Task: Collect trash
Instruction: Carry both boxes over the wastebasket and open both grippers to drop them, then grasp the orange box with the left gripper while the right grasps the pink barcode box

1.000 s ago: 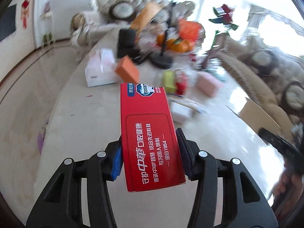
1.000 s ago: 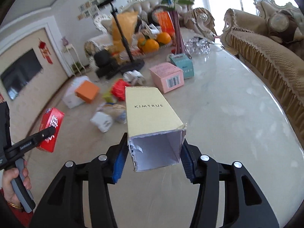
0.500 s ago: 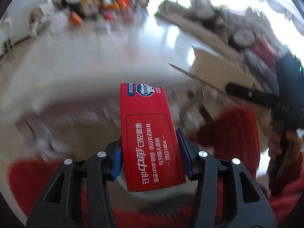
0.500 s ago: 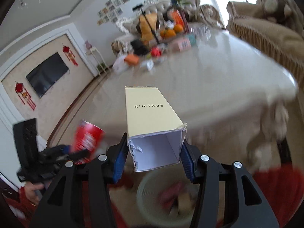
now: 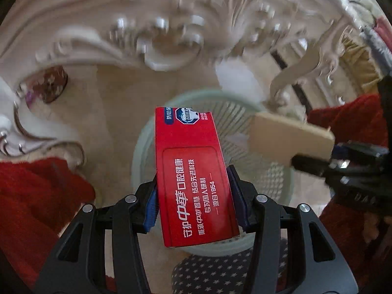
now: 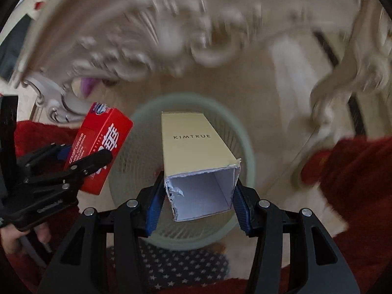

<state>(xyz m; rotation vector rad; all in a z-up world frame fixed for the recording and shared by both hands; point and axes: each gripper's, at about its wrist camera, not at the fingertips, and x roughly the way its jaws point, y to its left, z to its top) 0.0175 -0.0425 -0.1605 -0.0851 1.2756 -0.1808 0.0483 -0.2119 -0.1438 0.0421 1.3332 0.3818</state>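
a home, likely a living room
ornate cream carved table apron (image 5: pixel 156 36), glossy beige floor (image 5: pixel 117 103), pale green slatted plastic wastebasket (image 6: pixel 245 147).

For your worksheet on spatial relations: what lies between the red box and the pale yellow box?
Nothing solid: in the left wrist view, only the open mouth of the pale green basket shows between the red box and the pale yellow box.

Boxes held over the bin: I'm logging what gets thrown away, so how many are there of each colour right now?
Red box, in the left gripper: 1
Pale yellow box, in the right gripper: 1
Total: 2 boxes, both above the pale green wastebasket.
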